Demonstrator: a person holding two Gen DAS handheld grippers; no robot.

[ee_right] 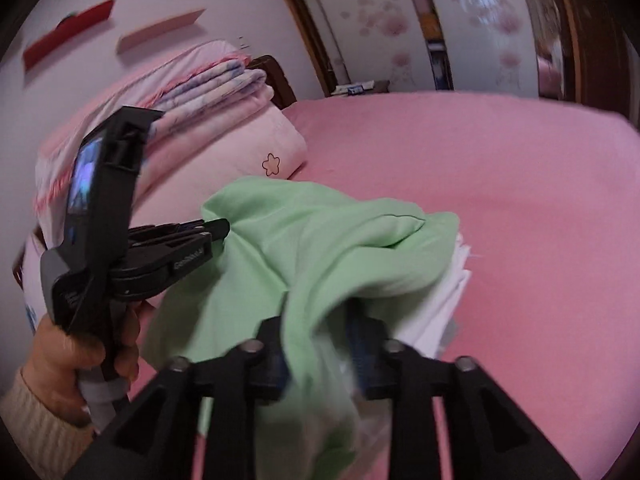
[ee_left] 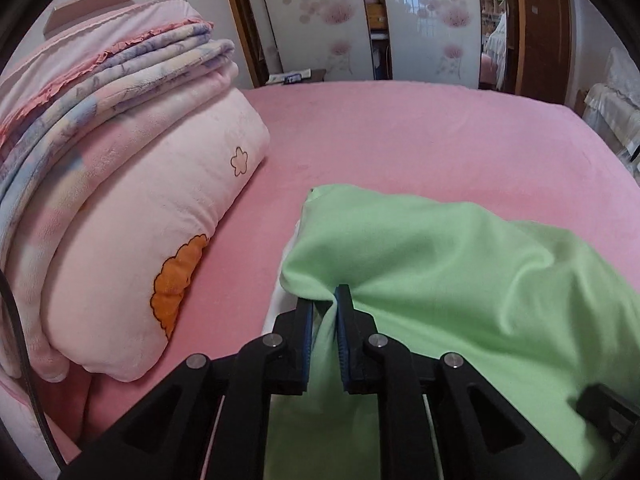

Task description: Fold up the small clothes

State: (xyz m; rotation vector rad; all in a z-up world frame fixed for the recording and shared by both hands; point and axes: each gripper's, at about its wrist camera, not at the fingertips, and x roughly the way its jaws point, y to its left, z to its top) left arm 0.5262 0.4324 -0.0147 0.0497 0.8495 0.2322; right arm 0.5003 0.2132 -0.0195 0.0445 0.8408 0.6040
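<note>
Left gripper (ee_left: 325, 308) pinches the soft light-green cotton garment (ee_left: 460, 280) above the pink bed sheet (ee_left: 400, 132); right gripper (ee_right: 320, 344) grips its other bunched end.

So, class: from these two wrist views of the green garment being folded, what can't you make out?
- What kind of green garment it is: bunched up, cut off by the lower edge in the left wrist view.
- Right gripper fingertips: draped by cloth, blurred in the right wrist view.
- White fabric underneath: mostly covered.
</note>
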